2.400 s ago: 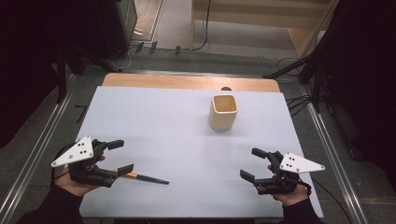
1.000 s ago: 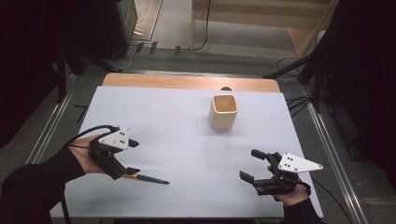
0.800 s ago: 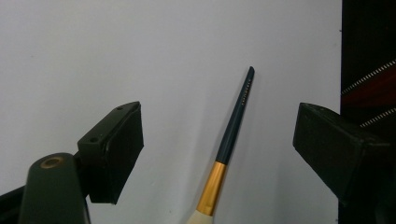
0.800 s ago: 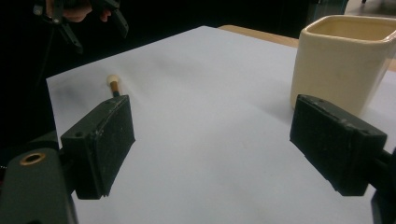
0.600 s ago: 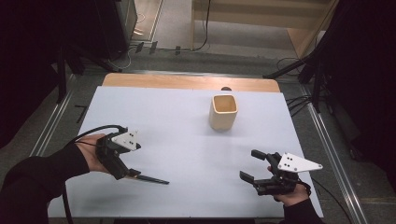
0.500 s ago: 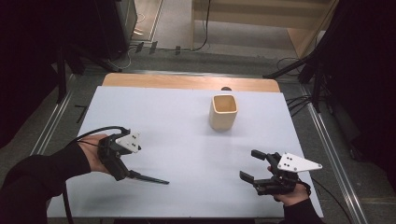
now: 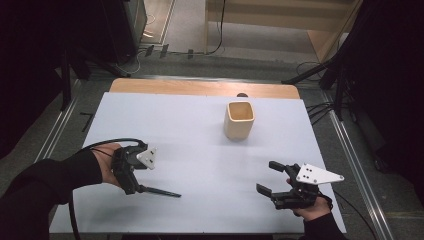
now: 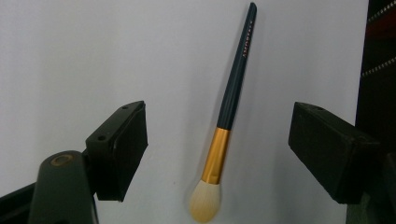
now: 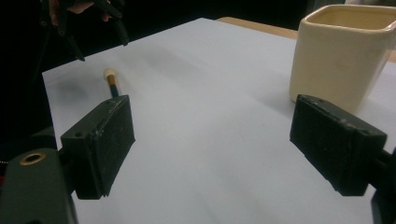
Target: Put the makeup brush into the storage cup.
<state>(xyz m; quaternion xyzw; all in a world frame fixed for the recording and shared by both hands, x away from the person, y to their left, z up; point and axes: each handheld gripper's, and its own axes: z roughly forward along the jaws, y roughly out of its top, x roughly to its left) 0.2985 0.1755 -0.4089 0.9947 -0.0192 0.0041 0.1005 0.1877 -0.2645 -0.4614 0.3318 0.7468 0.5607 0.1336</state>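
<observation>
A makeup brush point(image 7: 161, 192) with a dark handle, gold ferrule and pale bristles point(image 8: 204, 205) lies flat on the white table point(image 7: 200, 145). My left gripper point(image 7: 133, 188) points down over its bristle end. In the left gripper view the brush point(image 8: 229, 105) lies between the open jaws, touching neither pad. Those jaws have just been closing a little. My right gripper point(image 7: 267, 177) rests open near the front right edge, nothing between its fingers. A cream square cup point(image 7: 239, 120) stands upright at the back, right of centre. The right gripper view shows the cup point(image 9: 343, 51) and the brush point(image 9: 111, 77).
A wooden strip point(image 7: 200, 87) runs along the table's far edge. Metal rails point(image 7: 350, 150) flank both sides, with cables on the floor beyond. The left gripper's cable point(image 7: 100, 145) loops over the table's left part.
The left hand has swung in from the table's left edge, turned its gripper downward and settled over the brush's bristle end. The right gripper, brush and cup have stayed put.
</observation>
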